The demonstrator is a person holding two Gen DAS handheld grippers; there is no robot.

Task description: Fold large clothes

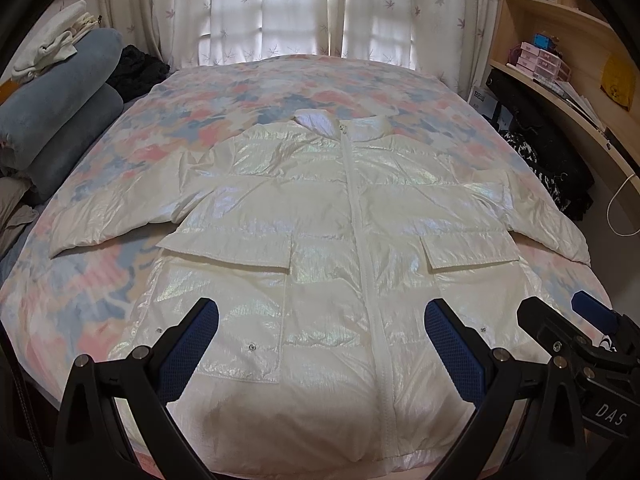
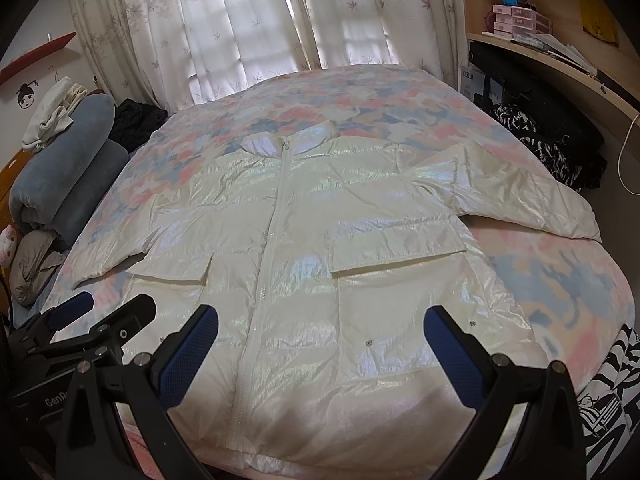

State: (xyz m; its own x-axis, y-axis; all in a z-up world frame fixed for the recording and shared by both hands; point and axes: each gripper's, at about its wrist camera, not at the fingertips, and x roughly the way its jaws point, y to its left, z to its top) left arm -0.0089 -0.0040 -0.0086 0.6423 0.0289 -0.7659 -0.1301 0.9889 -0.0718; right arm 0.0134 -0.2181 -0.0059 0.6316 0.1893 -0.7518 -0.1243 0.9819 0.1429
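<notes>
I am holding both grippers above the near hem of a white, shimmery puffer jacket [image 1: 340,240] that is lying flat and zipped, front up, filling the centre of both views on a pastel floral bedspread [image 1: 100,300]. Its left sleeve [image 1: 120,216] is reaching toward the left edge, its right sleeve [image 2: 540,200] toward the right edge. I judge that folding is not yet begun: no sleeve or side is turned in. My left gripper [image 1: 320,344] is gaping wide and gripping nothing; my right gripper [image 2: 320,344] likewise. "DAS" is showing on the right gripper's body at the left view's lower right; "GenR", cut off, is showing at the right view's lower left.
</notes>
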